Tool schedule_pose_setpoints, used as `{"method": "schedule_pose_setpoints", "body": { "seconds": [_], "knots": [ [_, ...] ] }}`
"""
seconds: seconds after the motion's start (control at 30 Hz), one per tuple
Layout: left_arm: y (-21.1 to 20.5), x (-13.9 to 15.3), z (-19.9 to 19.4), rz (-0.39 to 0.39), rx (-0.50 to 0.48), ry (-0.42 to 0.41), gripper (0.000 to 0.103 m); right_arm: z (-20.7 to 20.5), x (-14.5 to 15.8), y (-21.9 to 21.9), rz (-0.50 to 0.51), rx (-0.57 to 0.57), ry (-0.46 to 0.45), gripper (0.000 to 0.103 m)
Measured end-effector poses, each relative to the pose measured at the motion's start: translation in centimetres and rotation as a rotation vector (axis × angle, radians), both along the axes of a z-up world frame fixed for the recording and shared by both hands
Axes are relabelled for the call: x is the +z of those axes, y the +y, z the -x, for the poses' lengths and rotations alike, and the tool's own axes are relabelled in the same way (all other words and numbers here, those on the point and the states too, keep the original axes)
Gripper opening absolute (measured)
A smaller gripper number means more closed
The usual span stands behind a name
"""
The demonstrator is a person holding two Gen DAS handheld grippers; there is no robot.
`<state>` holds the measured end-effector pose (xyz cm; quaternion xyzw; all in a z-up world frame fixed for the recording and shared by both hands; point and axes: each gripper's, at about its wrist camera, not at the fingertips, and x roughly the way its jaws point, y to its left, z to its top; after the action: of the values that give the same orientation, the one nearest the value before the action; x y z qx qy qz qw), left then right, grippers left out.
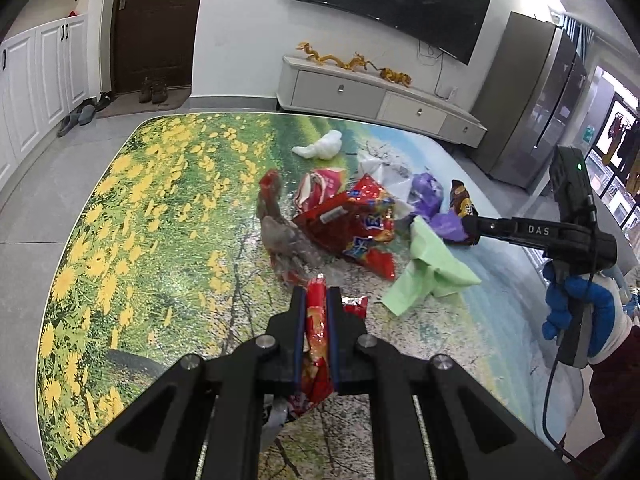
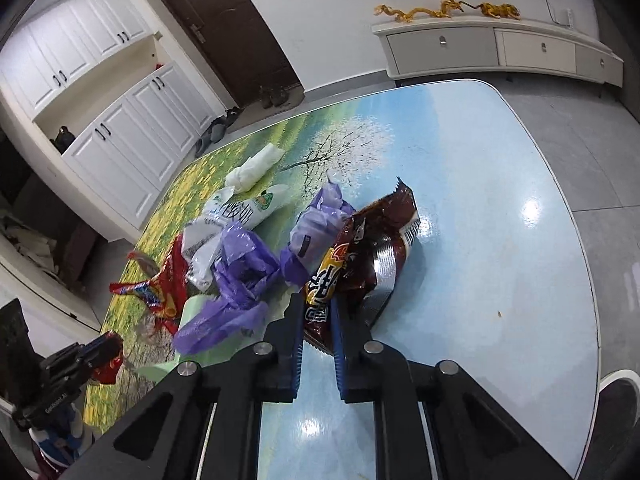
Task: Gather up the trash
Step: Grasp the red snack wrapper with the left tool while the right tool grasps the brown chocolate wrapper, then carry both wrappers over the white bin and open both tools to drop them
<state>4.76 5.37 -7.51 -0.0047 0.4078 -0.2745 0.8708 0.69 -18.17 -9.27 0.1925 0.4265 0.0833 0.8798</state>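
Closed tight between the left gripper (image 1: pixel 317 312) jaws: a crumpled red snack wrapper (image 1: pixel 316 344), lifted off the table (image 1: pixel 132 216), probably for carrying away; more trash ahead, a large red bag (image 1: pixel 352 224) and green paper (image 1: pixel 430 268). From the right wrist: right gripper (image 2: pixel 317 332) clamped on a brown foil chip bag (image 2: pixel 368 252), shiny and creased, purple plastic (image 2: pixel 240 276) just left.
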Motion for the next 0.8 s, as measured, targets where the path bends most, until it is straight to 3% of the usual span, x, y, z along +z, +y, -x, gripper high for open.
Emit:
{"method": "schedule_pose_setpoints", "body": {
  "seconds": [0.3,0.63,0.8],
  "knots": [
    [-2.7,0.9,0.9,0.076,-0.099,0.029,0.009,4.8,2.2,-0.9,-0.039,-0.047,-0.069,0.011],
    [-13.4,2.1,1.0,0.120,-0.326,0.073,0.009,12.5,3.7,-6.9,-0.018,-0.267,-0.144,0.011],
    [-18.7,2.3,1.9,0.120,-0.428,0.078,0.009,15.4,2.6,-11.0,-0.013,-0.370,-0.115,0.011]
  ]
}}
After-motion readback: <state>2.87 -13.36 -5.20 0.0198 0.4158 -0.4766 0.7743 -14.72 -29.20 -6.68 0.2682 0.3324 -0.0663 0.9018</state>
